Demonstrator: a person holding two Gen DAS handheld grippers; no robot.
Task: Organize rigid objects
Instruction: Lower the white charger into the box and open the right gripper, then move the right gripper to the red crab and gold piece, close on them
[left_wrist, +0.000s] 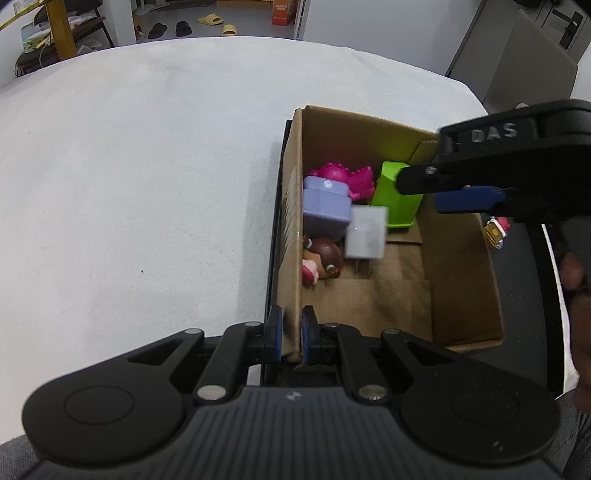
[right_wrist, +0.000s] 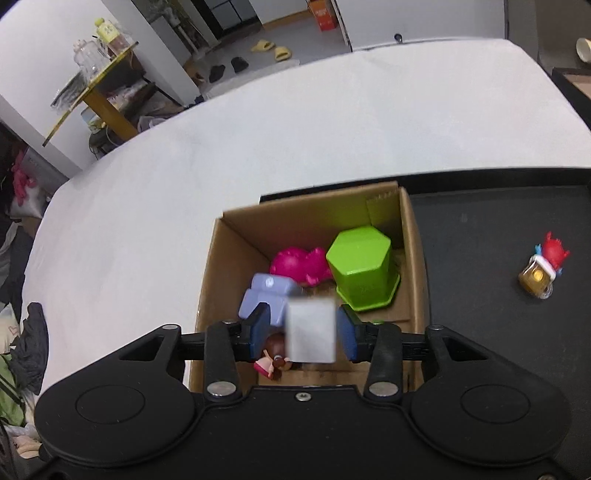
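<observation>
Grey block: a pale grey cube (right_wrist: 311, 330), motion-blurred, sits between the blue pads of the right gripper (right_wrist: 303, 332) with a gap on each side; in the left wrist view it appears in mid-air (left_wrist: 366, 231) inside the box, below the gripper's fingers.
Right gripper: jaws parted and clear of the block, gripping nothing; its black body carries the raised letters "DAS" (left_wrist: 493, 133).
Cardboard box: an open brown carton (right_wrist: 416, 254) standing on a black tray (right_wrist: 480, 236).
Box contents: a lime-green hexagonal pot (right_wrist: 360, 267) upside down near the far right corner; a magenta toy (right_wrist: 295, 263) beside it against the far wall; a lavender block (right_wrist: 266, 293) in front of that, by the left wall; a small doll with brown hair (left_wrist: 320, 260) lying on the box floor nearer the camera.
Left gripper: (left_wrist: 291, 334) clamped tight on the near left wall of the box, one blue pad outside and one inside.
Tray, outside the box: a little red figure with a gold mug-shaped base (right_wrist: 542, 271), lying well to the right of the carton.
Desk: covered with a white cloth (left_wrist: 147, 177).
Person: fingers (left_wrist: 576, 291) show at the right edge behind the right gripper.
Background writing: an orange carton (right_wrist: 323, 14) stands on the floor; its print is too small to read.
</observation>
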